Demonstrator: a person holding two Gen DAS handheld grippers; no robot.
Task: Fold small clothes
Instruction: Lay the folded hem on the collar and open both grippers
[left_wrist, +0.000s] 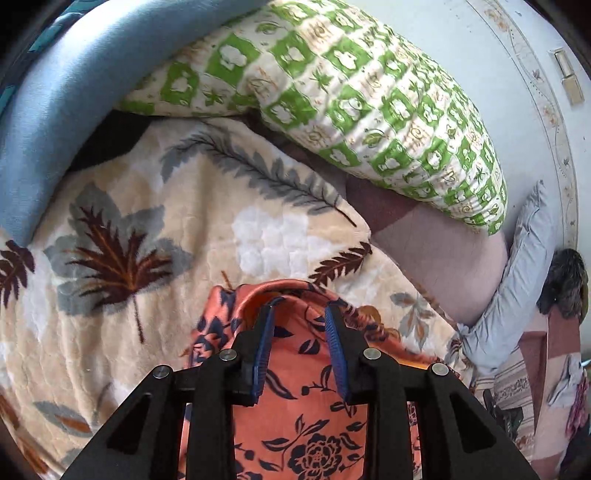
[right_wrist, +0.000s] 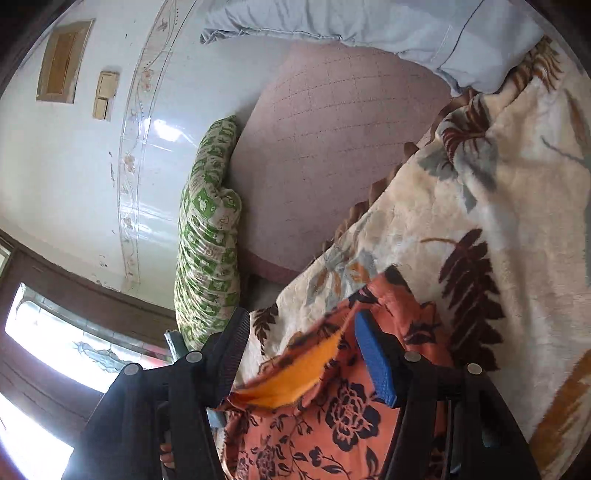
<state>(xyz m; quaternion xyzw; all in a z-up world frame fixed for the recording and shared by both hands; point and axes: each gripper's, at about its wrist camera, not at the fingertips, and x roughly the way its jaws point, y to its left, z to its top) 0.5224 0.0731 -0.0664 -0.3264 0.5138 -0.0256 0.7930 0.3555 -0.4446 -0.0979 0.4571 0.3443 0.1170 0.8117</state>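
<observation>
Orange floral garment (left_wrist: 295, 387) lay on the leaf-print blanket (left_wrist: 147, 229) — thin, limp, probably slippery. Our left gripper (left_wrist: 301, 306) straddled its folded edge, unclenched; our right gripper (right_wrist: 303, 325) gaped wide over its hem — best pinched there.

Orange floral garment (right_wrist: 332, 424) between parted fingers (right_wrist: 376, 362)

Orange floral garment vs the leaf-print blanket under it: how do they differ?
Colour: the garment is orange with dark navy flowers; the blanket is cream with grey and brown leaves.
Texture: the garment looks thin and smooth; the blanket looks thick and fuzzy.
Pose: the garment is bunched between the fingers of the left tool and the right tool; the blanket lies spread beneath it.
Shared: both are printed fabrics with plant motifs.
</observation>
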